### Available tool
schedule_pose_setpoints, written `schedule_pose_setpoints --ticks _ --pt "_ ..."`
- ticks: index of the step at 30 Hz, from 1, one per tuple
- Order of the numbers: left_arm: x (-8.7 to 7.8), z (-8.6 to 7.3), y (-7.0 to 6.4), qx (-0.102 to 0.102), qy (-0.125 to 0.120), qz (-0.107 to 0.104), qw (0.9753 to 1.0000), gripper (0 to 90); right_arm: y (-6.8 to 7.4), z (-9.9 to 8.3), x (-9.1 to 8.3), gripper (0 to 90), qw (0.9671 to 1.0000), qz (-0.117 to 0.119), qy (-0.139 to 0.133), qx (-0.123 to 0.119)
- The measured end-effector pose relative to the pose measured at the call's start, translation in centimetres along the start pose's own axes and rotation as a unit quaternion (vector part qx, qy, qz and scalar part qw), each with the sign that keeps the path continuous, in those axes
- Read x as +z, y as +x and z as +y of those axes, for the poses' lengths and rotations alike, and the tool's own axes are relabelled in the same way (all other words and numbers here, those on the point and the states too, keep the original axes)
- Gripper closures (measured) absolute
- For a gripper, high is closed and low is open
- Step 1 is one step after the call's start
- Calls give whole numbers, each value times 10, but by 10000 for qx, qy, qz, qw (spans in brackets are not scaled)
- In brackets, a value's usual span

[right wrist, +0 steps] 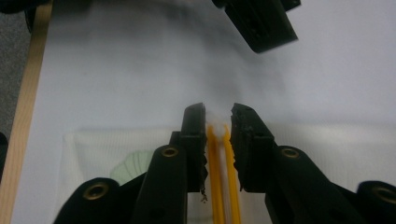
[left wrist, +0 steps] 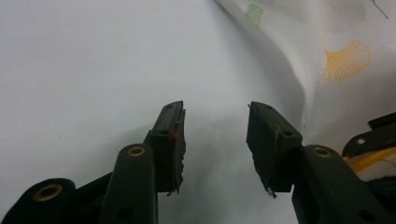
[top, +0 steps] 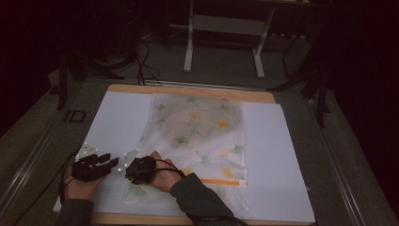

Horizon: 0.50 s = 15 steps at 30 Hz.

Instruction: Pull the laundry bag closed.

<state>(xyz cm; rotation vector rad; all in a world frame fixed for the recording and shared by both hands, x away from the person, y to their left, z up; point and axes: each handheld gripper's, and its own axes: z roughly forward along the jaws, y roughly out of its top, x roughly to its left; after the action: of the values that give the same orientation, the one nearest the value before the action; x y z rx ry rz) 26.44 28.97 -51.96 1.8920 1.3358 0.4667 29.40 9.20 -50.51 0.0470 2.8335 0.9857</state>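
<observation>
Ginkgo-print bag (top: 202, 136), a translucent white pouch patterned with green and yellow leaves, lies flat on the white sheet (top: 277, 155) that covers the wooden tabletop (top: 188, 90), running from near the far edge down toward the near edge, a little left of the middle. No brand, label or writing can be read on it; the only marking is an orange zipper strip (top: 221, 181) crossing the bag close to its near end. The right gripper (right wrist: 218, 112) sits at the bag's near left corner, its jaws nearly closed and pinching the orange-and-white strip between them, as the right gripper view shows. The left gripper (left wrist: 215, 109) rests just beside it on the left, over bare white sheet near the near left corner of the tabletop; its jaws stand clearly apart with nothing between them, and the bag's edge lies just to their right.
</observation>
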Motion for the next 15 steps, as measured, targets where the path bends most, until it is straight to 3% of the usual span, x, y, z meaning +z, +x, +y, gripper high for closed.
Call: schedule_pose_setpoints --ticks 7,15 --pt "-2 -1 2 -29 -19 6 10000 569 -1 4 11 715 10000 41 45 14" --pt "-2 -1 2 -56 -44 12 10000 569 -4 8 24 708 9995 139 192 216"
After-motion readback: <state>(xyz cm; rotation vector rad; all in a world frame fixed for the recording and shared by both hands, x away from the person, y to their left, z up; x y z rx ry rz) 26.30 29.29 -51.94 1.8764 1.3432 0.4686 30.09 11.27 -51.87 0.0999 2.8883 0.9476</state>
